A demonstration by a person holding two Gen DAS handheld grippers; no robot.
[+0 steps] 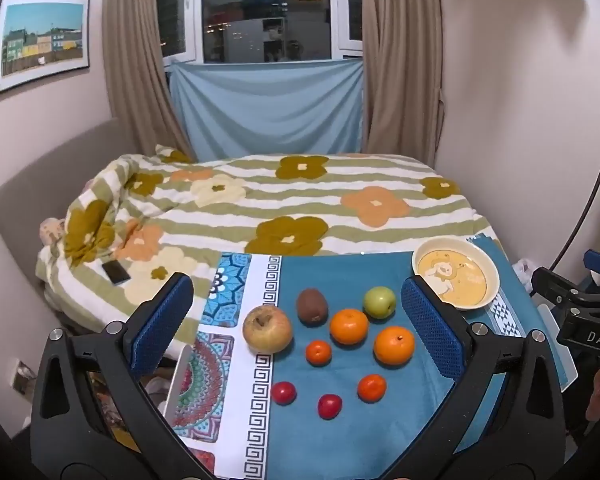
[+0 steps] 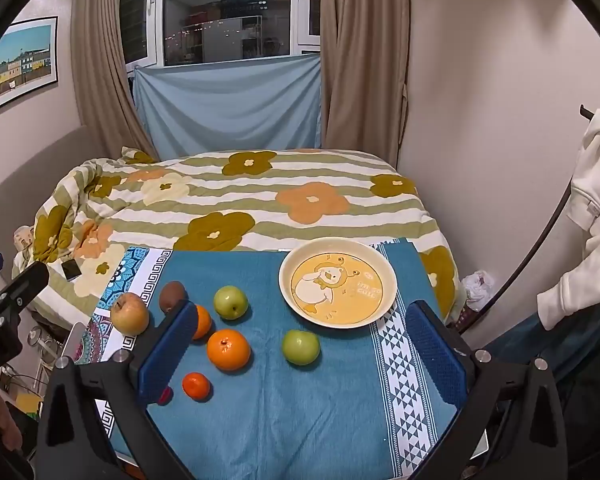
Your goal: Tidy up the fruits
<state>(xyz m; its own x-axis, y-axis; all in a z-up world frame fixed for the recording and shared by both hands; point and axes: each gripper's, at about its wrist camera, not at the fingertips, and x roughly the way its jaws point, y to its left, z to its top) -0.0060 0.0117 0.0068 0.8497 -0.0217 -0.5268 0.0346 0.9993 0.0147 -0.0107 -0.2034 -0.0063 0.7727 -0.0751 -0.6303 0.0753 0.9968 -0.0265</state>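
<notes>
Blue cloth (image 2: pixel 284 400) bore white geometric bands; cream bowl (image 2: pixel 388 280) showed a yellow cartoon duck; bedspread (image 2: pixel 260 200) was green-striped with ochre and orange flowers.

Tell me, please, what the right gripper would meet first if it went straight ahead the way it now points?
Probably the green apple lying between its open fingers in front of the plate, though depth is hard to judge.

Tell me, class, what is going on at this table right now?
A person holds a gripper in each hand above a blue cloth strewn with fruit. The left gripper and the right gripper are both open and hold nothing. Apples, oranges, a kiwi and small red fruits lie loose on the cloth. The yellow plate with a cartoon duck holds no fruit yet, so the sorting has not visibly begun.
</notes>
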